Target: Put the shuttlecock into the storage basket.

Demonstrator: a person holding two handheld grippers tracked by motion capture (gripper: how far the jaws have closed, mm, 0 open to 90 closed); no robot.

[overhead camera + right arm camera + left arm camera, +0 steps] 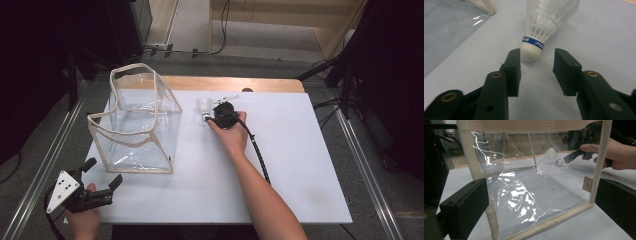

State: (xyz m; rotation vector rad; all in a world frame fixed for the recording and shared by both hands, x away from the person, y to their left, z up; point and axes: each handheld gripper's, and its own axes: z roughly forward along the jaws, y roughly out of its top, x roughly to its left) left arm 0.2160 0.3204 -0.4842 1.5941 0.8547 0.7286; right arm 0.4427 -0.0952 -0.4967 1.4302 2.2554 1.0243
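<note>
Right tongs [536, 68] stand partly spread just short of the shuttlecock [541, 27], pinching nothing; left tongs [541, 202] gape wide, empty.

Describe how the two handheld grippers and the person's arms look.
Both are black two-jaw tools with blocky rectangular pads. The left gripper carries a grey three-cornered plate dotted with small holes. The right gripper shows brass-coloured rivets along its jaw arms, and a black ribbed cable trails back beside the forearm. Both forearms are bare, without sleeves.
</note>
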